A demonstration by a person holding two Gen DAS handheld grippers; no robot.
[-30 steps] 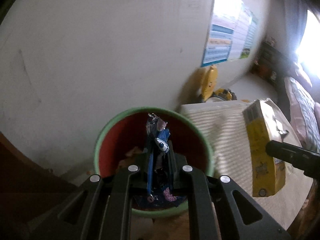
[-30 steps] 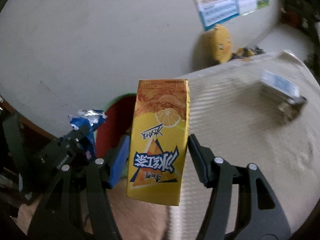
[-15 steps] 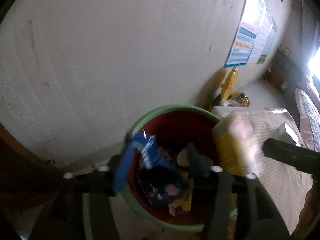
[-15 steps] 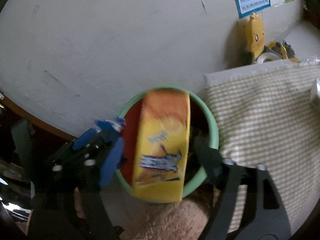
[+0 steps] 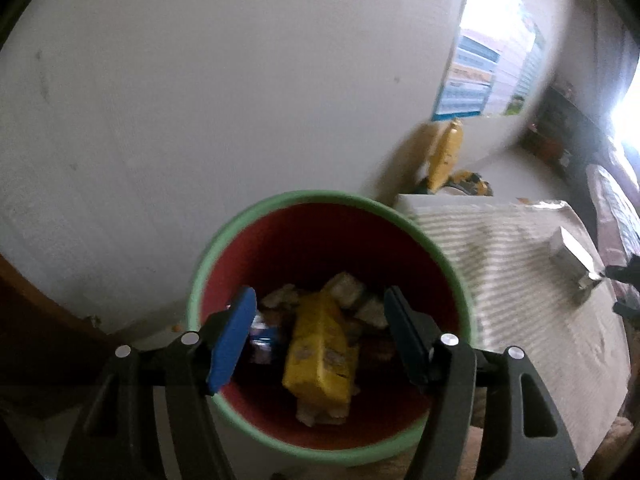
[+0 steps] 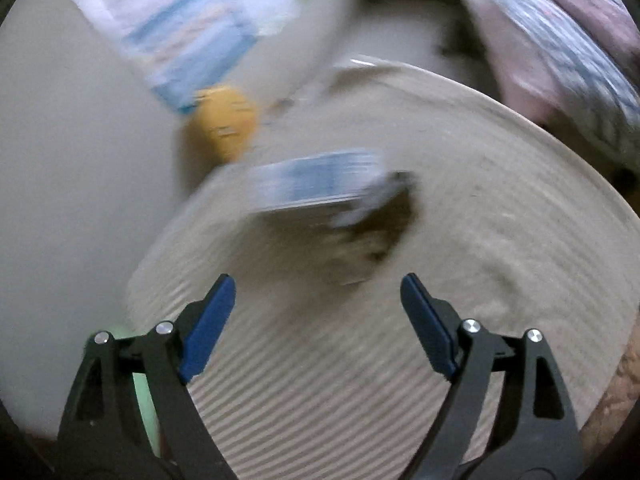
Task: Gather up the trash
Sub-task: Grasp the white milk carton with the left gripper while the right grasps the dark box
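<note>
Left wrist view: the left tool (image 5: 320, 336) is hanging over the green-rimmed bin (image 5: 452, 268), its jaws opening with nothing gripped; the yellow drink carton (image 5: 318, 360) and a blue wrapper (image 5: 264, 340) are lying inside the bin among other scraps. Right wrist view, blurred: the right tool (image 6: 318, 320) is opening, empty, above the striped mat (image 6: 500, 280), where a blue-and-white packet (image 6: 320, 180) is lying near the far edge.
</note>
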